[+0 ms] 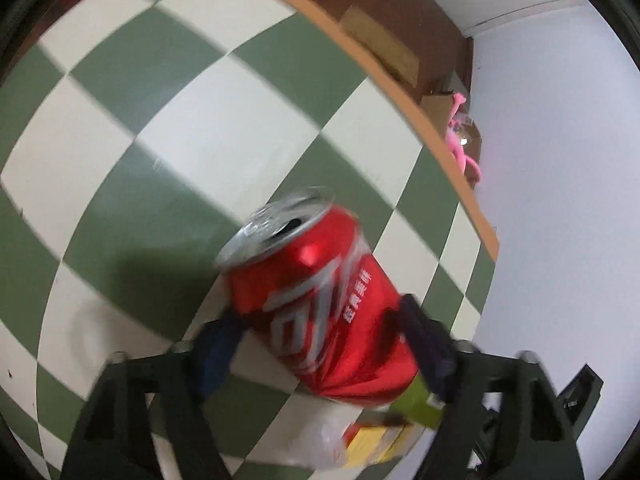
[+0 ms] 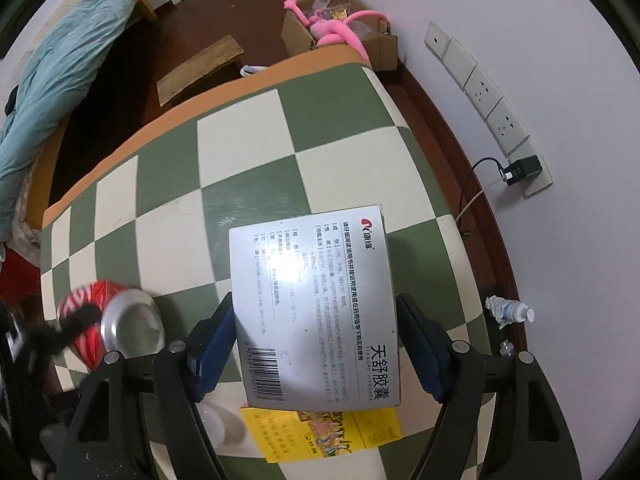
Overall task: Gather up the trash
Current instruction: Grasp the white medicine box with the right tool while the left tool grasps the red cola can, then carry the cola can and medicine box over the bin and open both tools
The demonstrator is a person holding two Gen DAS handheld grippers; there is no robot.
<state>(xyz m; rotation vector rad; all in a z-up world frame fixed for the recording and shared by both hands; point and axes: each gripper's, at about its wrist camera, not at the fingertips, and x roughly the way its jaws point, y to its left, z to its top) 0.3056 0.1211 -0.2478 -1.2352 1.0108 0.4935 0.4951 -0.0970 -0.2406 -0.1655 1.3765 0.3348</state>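
Left tool: jaws astride a red can, both dark pads against its sides low on the body; the can is tilted, its opened top leaning up and away, and the view is smeared, so whether the grip is firm cannot be settled, but it reads as closed on the can. Right tool: jaws either side of a white box; the right pad appears to meet the box edge and the left pad sits at or just beside the other edge, so contact on that side cannot be confirmed, and this tool is judged closing on the box, not yet proven to hold it. Both items lie on the checked table, the box partly over a yellow packet, with a clear plastic piece just beside it. Risks: the can is held low and off-axis, so it could pivot between the pads or slip out when lifted; its mouth is open, and any remaining liquid, which cannot be seen, would spill if it tips further. The box is wide and glossy, so an edge-only pinch may let it rotate or drag the packet beneath. Containers: no bin is visible in either view. A cardboard carton on the floor beyond the table holds a pink toy and some clear wrappers. A bottle lies on the floor by the wall.
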